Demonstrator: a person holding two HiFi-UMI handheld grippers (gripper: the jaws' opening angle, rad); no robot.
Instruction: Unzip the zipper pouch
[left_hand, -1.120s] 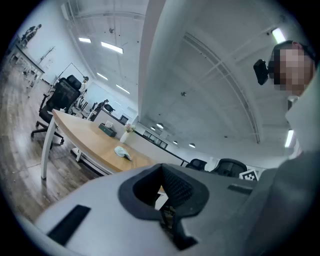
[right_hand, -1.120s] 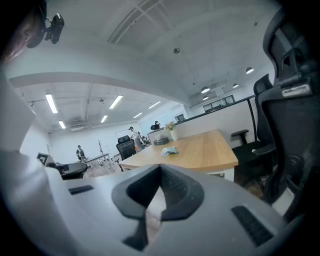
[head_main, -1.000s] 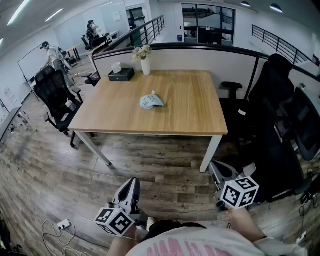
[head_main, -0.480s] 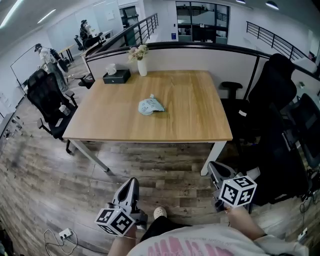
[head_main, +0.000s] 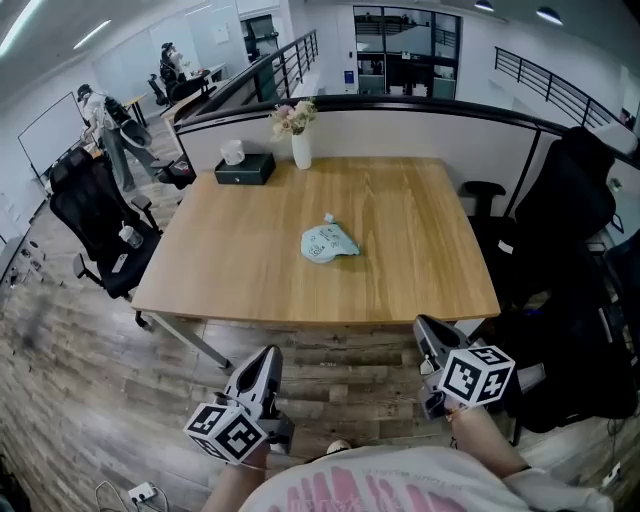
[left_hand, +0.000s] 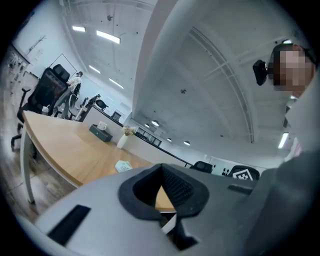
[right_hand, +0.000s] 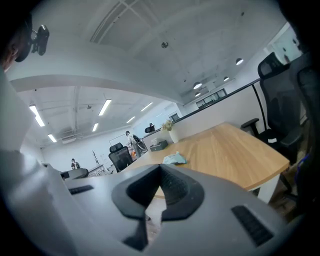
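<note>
We can't make out the zipper on the pouch (head_main: 328, 243). It's too small, just a soft, crumpled pale-teal lump near the middle of the surface (head_main: 230, 270), clear of every edge. In the left gripper view it's a speck. Left hand-held gripper (head_main: 266, 356) and right hand-held gripper (head_main: 426, 328) both have their jaws closed tight with nothing between them. Both sit off the surface's near edge, over the plank floor (head_main: 100, 370). Surface is squarish, light wood grain.
</note>
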